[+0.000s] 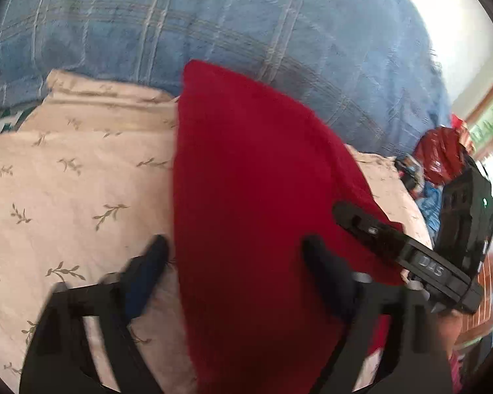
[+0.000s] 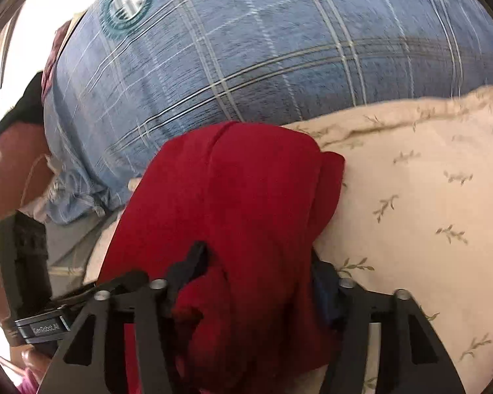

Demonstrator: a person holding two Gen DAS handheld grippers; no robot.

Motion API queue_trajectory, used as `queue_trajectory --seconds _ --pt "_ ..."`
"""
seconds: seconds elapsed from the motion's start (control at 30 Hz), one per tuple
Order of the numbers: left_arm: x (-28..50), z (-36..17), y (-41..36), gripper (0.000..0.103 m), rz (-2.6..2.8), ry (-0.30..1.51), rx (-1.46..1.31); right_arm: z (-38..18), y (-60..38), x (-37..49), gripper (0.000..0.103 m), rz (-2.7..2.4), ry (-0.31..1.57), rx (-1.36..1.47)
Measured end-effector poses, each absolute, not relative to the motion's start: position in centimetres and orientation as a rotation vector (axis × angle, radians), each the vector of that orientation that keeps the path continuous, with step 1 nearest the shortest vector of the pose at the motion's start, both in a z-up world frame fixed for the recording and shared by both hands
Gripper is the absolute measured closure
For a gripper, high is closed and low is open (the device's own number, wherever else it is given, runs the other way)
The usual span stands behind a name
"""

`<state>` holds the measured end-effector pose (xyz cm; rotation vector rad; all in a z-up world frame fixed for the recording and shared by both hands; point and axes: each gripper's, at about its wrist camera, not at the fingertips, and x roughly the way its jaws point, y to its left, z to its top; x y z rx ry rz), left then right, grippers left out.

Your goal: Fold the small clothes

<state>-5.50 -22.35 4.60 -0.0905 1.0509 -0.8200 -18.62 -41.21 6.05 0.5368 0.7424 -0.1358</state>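
A small red garment (image 1: 256, 203) lies on a cream sheet with a leaf print (image 1: 65, 180). It also shows in the right wrist view (image 2: 233, 203), folded over with a rounded far edge. My left gripper (image 1: 236, 249) is open; its fingers straddle the near part of the red cloth. The right gripper's finger (image 1: 371, 229) rests on the cloth's right edge in the left wrist view. My right gripper (image 2: 256, 262) is wide apart with red cloth bunched between its fingers; its right finger is mostly hidden by the cloth.
A blue plaid blanket (image 1: 230, 26) lies beyond the sheet and also fills the top of the right wrist view (image 2: 263, 49). Red and blue clothes (image 1: 440, 161) are piled at the right. A bright window is at the far right.
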Motion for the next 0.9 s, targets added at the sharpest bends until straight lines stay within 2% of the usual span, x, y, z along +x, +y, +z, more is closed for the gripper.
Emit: queue_trajectory --seconds 0.03,0.13,0.2,0.43,0.53,0.57,0.77,0.9 --pt "-5.9 5.1 -22.3 0.036 -0.819 1.034 -0.067 6.5 -40.9 -18.8 0.058 -0.135 0.739 0.533" --pt "-7.2 6.8 -21.5 0.046 -0.849 0.997 -0.028 8.1 -40.3 -19.9 0.061 -0.106 0.718 0.559" --pt "-7.8 7.9 -20.3 0.049 -0.864 1.013 -0.050 9.1 -39.7 -20.8 0.061 -0.081 0.704 0.586" --pt "-12.8 9.9 -14.7 0.049 -0.783 1.026 -0.027 9.4 -34.9 -24.0 0.061 0.001 0.762 0.603" --pt "-13.6 8.2 -14.4 0.048 -0.689 1.017 0.049 7.3 -33.3 -24.1 0.052 -0.087 0.836 0.521" --pt "-13.9 7.7 -14.2 0.048 -0.672 1.002 0.072 7.2 -33.1 -24.3 0.051 -0.103 0.836 0.490" --pt "-14.9 8.8 -14.1 0.047 -0.633 0.924 0.095 11.5 -31.0 -27.2 0.051 -0.144 0.756 0.352" --pt "-15.6 9.4 -13.9 0.035 -0.621 0.888 0.122 13.0 -29.2 -27.5 0.052 -0.112 0.724 0.302"
